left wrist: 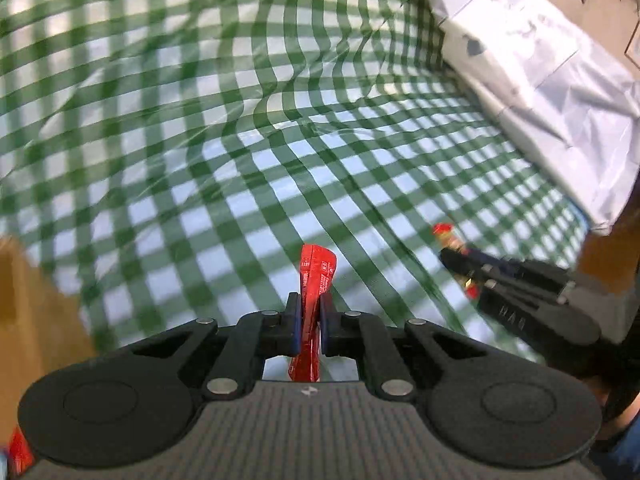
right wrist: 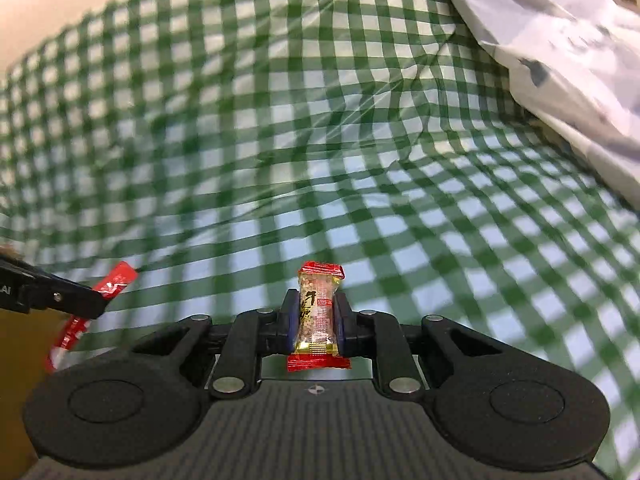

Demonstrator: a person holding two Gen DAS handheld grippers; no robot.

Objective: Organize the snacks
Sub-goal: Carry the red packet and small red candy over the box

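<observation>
The left gripper (left wrist: 309,322) pinches a thin red sachet (left wrist: 314,280), its lower end hidden behind the jaws, while the right gripper (right wrist: 317,322) clamps a clear, red-ended candy bar (right wrist: 319,312), both above a blurred green checked cloth (right wrist: 280,140) with a white bag (left wrist: 540,80) cut off at the edge.

Surface covered by a wrinkled green-and-white checked cloth (right wrist: 280,140) under a clear plastic sheet; crumpled white paper wrapping (left wrist: 540,72) lies on the cloth along its far right edge.
</observation>
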